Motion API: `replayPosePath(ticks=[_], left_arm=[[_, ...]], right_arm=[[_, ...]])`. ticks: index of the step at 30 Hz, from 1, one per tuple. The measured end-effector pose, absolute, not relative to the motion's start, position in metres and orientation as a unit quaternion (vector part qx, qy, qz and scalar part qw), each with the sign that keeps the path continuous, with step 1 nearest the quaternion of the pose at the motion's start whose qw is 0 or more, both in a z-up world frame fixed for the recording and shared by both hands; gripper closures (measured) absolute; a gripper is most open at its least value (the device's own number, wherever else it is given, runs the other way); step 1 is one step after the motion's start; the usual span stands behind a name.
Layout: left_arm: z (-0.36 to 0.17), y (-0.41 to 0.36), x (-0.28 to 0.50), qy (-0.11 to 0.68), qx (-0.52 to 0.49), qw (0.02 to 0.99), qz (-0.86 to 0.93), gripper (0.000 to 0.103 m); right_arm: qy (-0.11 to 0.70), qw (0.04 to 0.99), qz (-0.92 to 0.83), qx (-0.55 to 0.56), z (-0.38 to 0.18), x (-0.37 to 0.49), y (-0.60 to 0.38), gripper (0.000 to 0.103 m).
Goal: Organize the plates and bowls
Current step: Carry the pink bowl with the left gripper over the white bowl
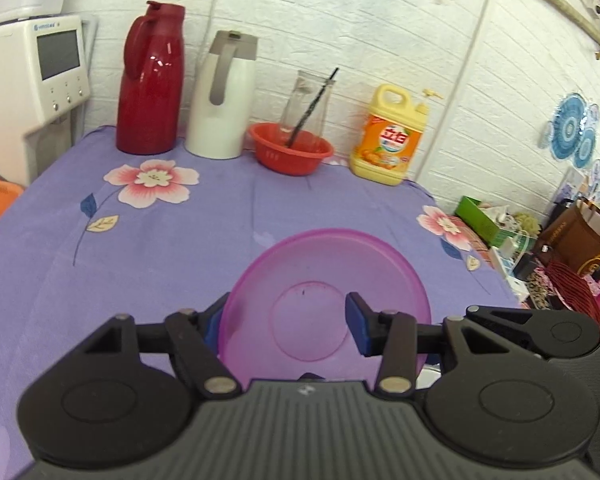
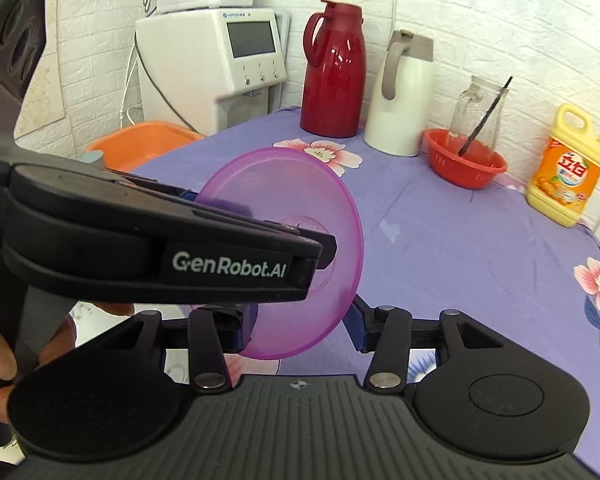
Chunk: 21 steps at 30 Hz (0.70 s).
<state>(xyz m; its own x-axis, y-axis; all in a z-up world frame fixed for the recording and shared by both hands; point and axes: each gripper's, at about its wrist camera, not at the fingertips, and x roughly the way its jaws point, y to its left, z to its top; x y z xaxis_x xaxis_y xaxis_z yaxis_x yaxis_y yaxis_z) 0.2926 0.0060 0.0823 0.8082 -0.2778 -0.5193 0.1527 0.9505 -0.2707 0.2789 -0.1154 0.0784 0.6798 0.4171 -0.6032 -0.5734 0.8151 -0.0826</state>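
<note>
— Left gripper (image 1: 285,322) first: how set?

— Spread partway, straddling the wall of the purple bowl (image 1: 328,264). One blue pad (image 1: 212,322) outside, seen dimly through the plastic by the rim. Other pad (image 1: 358,324) inside, over the flat bottom. Squeezing or merely bracketing? Cannot tell.

— And the right gripper (image 2: 302,322)?

— Also partway apart, flanking the lower rim of that same bowl. One pad (image 2: 248,326) partly behind the plastic, the other (image 2: 356,320) just beside the rim's outer edge. Again, cannot tell whether clamped or only close.

— Where exactly, the bowl?

— Near the front of the table, over the purple flowered cloth (image 1: 180,248). Tipped steeply on edge, mouth facing the left gripper. Lowest part hidden behind the gripper bodies, so unclear whether touching the cloth.

— Anything else on the table?

— Along the back wall, in a row: red jug (image 1: 150,80), then white jug (image 1: 220,96) with a grey handle just beside it. Next, red basket (image 1: 290,152) holding an upright glass carafe (image 1: 306,100) with a dark stick leaning inside. Last, yellow soap bottle (image 1: 388,136), near the basket but apart from it. Past the table's far side, white water dispenser (image 2: 216,52) against the brick wall, with an orange basin (image 2: 140,140) low in front of it.
</note>
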Motion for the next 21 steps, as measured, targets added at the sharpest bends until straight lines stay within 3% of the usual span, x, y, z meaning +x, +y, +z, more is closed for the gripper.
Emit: replayPosePath(ticks=[21], left_arm=[[0.048,-0.088,0.266,0.338,-0.071,0.917,-0.198,0.055]], right_arm=[[0.319,0.920,0.215,-0.070,0.043,0.225,-0.200,0.014]])
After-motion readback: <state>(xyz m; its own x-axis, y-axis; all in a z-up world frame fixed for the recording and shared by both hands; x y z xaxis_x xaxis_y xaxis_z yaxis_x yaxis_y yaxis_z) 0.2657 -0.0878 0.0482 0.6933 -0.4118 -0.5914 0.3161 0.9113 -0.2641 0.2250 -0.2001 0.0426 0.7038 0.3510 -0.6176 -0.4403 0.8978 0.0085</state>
